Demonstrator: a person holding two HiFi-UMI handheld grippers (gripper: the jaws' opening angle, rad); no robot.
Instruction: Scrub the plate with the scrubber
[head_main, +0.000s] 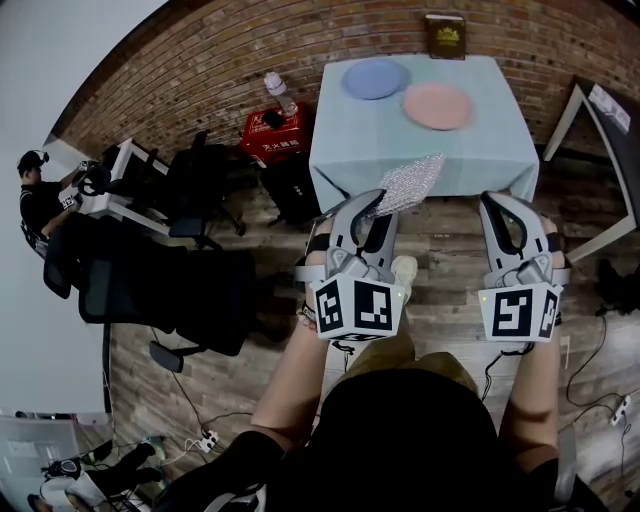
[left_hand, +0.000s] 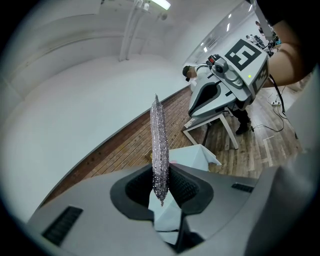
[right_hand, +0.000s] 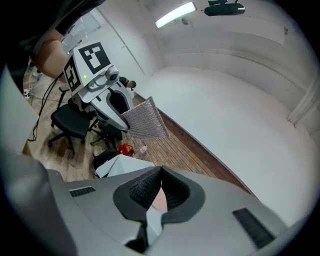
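Left gripper (head_main: 370, 205) fingers pinch scrubber (head_main: 410, 183), its long axis pointing far-right at pink plate (head_main: 437, 106) on table (head_main: 480, 150); right gripper (head_main: 497, 205) fingers pressed together, empty, about as near.

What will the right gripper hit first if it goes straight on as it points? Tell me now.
Most likely the pink plate on the table: it shows right past the shut, empty right gripper. Nothing shows in between, though depth is hard to judge.
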